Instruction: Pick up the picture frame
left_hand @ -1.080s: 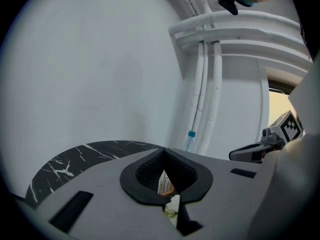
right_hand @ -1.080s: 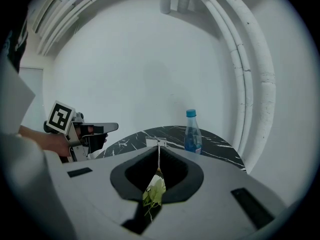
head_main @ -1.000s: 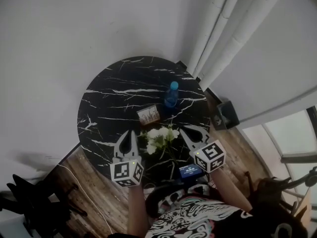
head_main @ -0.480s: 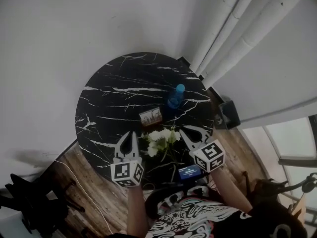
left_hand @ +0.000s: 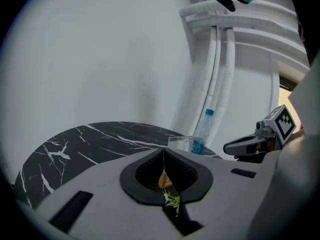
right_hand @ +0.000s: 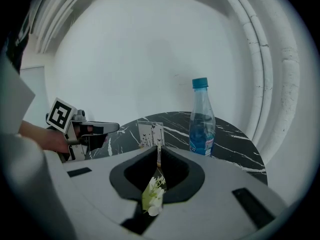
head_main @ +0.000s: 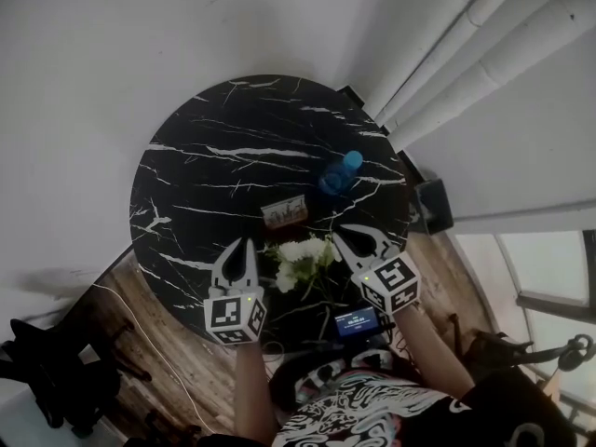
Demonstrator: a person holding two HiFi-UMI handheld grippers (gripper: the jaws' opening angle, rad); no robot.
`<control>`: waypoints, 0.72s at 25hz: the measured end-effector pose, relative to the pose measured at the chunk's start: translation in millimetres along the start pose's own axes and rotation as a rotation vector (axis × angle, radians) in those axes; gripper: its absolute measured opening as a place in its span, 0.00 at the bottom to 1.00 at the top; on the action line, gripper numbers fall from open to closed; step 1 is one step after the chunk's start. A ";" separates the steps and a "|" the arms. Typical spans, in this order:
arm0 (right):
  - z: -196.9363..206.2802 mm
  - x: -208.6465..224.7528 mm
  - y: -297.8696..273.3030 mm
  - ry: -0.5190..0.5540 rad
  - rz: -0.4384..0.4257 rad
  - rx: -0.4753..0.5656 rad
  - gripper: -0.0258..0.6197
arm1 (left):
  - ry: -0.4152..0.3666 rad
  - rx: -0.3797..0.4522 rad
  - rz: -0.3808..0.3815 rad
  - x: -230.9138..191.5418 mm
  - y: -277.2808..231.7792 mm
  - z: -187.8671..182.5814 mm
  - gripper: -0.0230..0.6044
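Observation:
A small picture frame (head_main: 285, 212) stands upright near the middle of the round black marble table (head_main: 196, 156). It also shows ahead of both grippers, as the picture frame (left_hand: 181, 143) and the picture frame (right_hand: 151, 133). My left gripper (head_main: 245, 241) hovers over the table's near edge, left of the frame, jaws shut and empty. My right gripper (head_main: 341, 233) is to the frame's right, also shut with nothing in it. Neither touches the frame.
A blue-capped water bottle (head_main: 338, 176) stands just right of the frame. White flowers (head_main: 303, 260) lie between the two grippers at the near edge. A small lit screen (head_main: 356, 321) sits below them. White pipes (head_main: 447, 54) run up the right wall. A dark box (head_main: 432, 206) stands on the wooden floor.
Both grippers have sunk slightly toward the table and edged forward, still shut. The head view has shifted, so the table sits higher in the picture.

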State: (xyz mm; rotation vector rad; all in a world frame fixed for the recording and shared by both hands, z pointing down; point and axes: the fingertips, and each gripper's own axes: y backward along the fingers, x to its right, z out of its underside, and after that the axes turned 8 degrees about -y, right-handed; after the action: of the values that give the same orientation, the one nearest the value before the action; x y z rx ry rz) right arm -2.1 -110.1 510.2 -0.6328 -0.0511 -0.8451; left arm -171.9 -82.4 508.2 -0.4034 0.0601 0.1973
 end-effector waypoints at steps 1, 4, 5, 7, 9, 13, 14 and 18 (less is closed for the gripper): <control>0.8 1.5 -3.4 0.002 -0.002 -0.004 0.07 | -0.002 -0.007 0.004 -0.2 -3.2 2.4 0.06; 5.3 6.2 -13.6 0.005 -0.005 -0.019 0.07 | -0.001 -0.026 0.024 1.4 -11.4 10.1 0.06; 7.3 7.9 -17.1 0.007 -0.004 -0.023 0.07 | -0.001 -0.033 0.029 1.8 -13.9 13.4 0.06; 11.3 11.0 -22.9 0.015 -0.002 -0.035 0.07 | -0.004 -0.051 0.036 2.8 -18.7 19.9 0.06; 15.0 13.2 -28.2 0.023 -0.005 -0.053 0.07 | -0.012 -0.071 0.045 4.1 -23.0 25.4 0.06; 21.9 19.6 -38.9 0.038 -0.008 -0.076 0.07 | -0.022 -0.105 0.074 7.4 -31.4 36.9 0.06; 22.9 21.2 -41.4 0.046 -0.007 -0.075 0.07 | -0.019 -0.112 0.081 8.1 -32.9 40.0 0.06; 27.5 23.9 -51.8 0.093 -0.022 -0.088 0.07 | -0.019 -0.134 0.087 6.0 -38.2 49.9 0.06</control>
State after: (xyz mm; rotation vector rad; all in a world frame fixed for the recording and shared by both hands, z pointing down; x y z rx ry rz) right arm -17.3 -137.1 565.4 -0.6758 0.0644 -0.9008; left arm -157.4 -96.0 568.0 -0.5324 0.0454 0.2915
